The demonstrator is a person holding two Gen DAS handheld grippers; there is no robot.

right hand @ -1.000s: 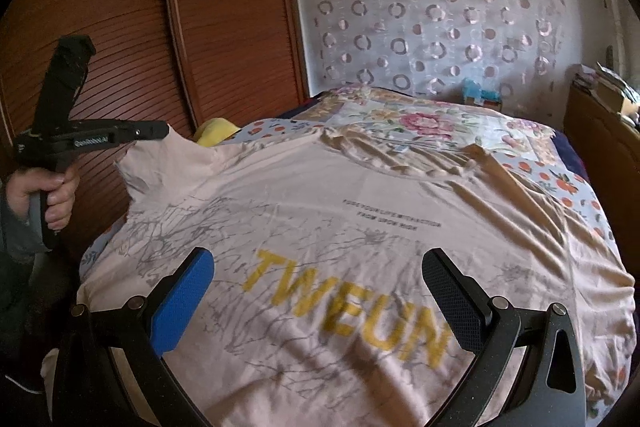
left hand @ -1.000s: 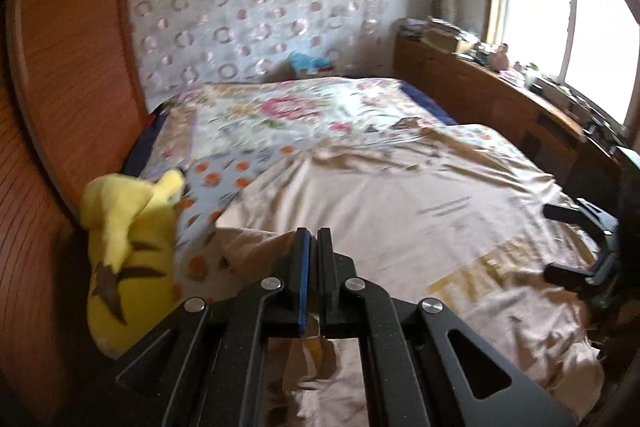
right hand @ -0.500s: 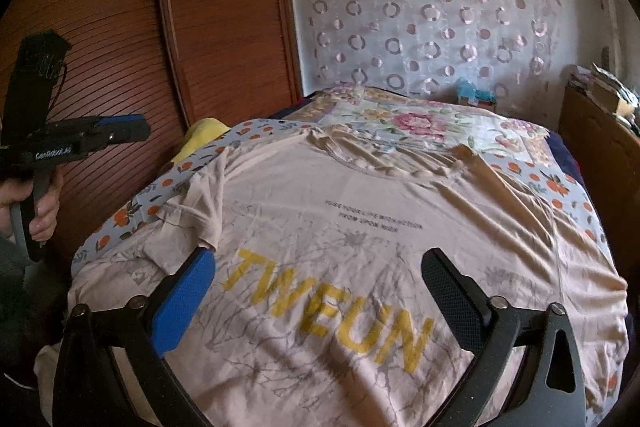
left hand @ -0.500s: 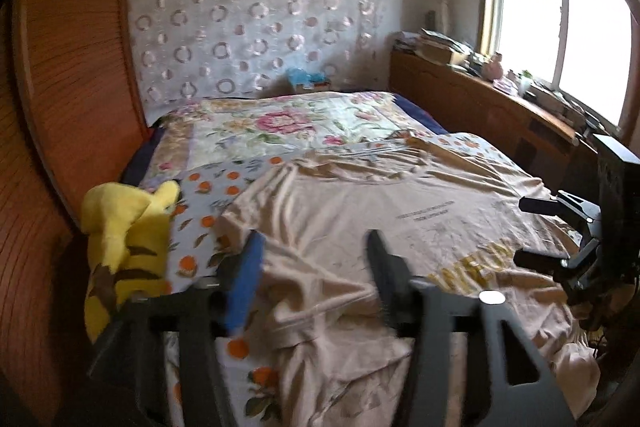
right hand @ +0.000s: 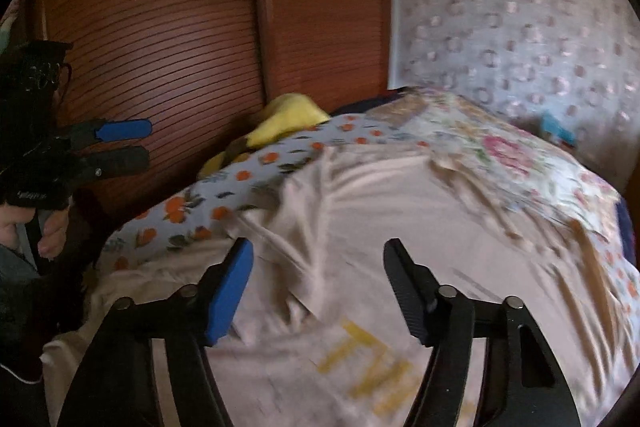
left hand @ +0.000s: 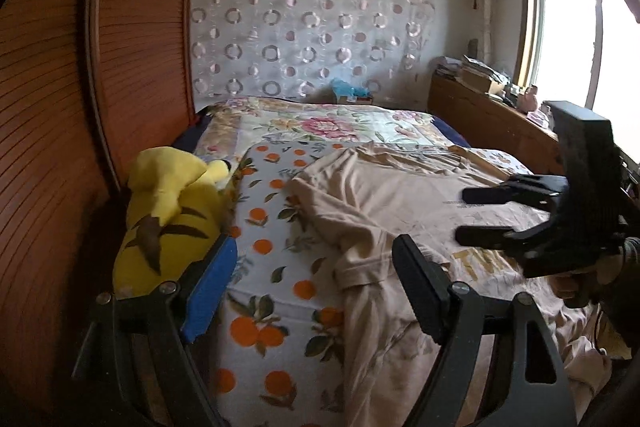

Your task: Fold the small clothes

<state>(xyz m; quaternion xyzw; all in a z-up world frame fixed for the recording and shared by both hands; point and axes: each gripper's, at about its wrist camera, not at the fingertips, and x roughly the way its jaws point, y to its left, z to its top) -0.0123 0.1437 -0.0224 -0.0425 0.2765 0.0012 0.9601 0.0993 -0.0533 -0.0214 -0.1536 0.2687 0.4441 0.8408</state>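
A pale pink T-shirt [left hand: 400, 195] with yellow letters lies spread on the bed, its left sleeve crumpled. My left gripper [left hand: 314, 243] hangs over the orange-print sheet beside that sleeve. Its jaws are opening and nothing is between them. The right wrist view shows the same shirt [right hand: 360, 207] below my right gripper [right hand: 320, 247], whose jaws are closing above the cloth near the sleeve without pressing on it. That view is blurred. Each gripper shows in the other's view: the right gripper [left hand: 480, 215] over the lettering, the left gripper [right hand: 132, 143] at the bed's left side, held by a hand.
A yellow plush toy [left hand: 168, 211] lies between the bed's left edge and the slatted wooden wardrobe [left hand: 60, 107]. A floral quilt [left hand: 320, 123] covers the far half of the bed. A cluttered wooden sideboard [left hand: 492, 123] runs under the window at right.
My left gripper let go of the sleeve, opened and drew off to the left; the sleeve dropped onto the bed. My right gripper swung left over the shirt and its jaws narrowed.
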